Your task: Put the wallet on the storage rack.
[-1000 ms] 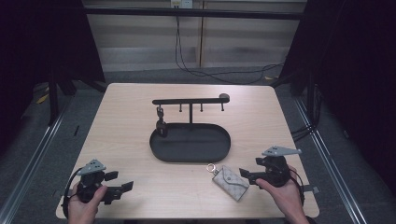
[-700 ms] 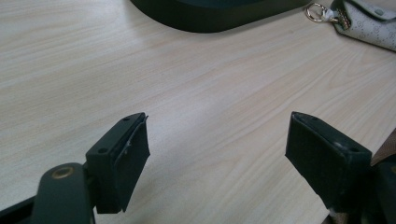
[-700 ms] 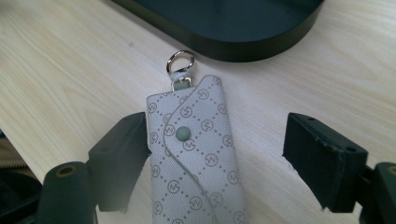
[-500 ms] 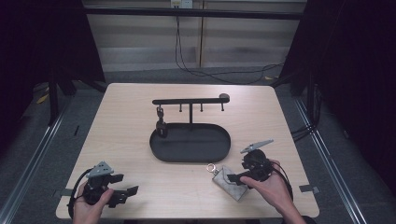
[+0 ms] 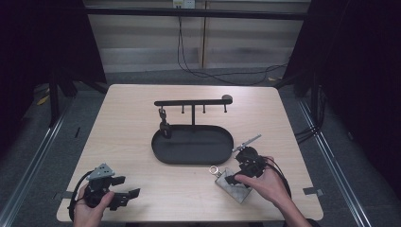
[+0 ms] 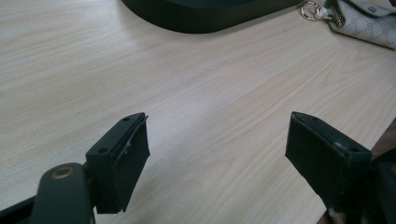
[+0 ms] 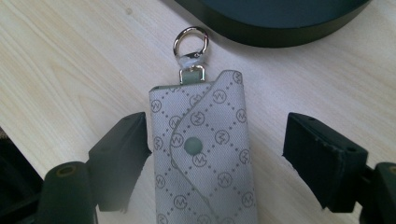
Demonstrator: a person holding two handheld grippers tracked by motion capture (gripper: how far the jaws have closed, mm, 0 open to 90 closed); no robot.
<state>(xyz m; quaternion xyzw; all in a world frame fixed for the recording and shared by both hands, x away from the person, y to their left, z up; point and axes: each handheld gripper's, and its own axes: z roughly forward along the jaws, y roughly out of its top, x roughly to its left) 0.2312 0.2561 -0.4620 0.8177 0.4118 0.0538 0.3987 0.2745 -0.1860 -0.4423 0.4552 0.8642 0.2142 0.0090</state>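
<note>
Pale wood table under everything, left gripper just sitting at the near corner with jaws spread wide on nothing. Over at the right gripper, jaws also wide apart, the grey patterned key pouch lies flat between them, snap side up, metal ring pointing ahead toward the black tray

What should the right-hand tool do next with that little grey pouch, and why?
Probably close its jaws on the pouch. The right gripper already has its open jaws on either side of the pouch, which lies flat on the table beside the black tray.
</note>
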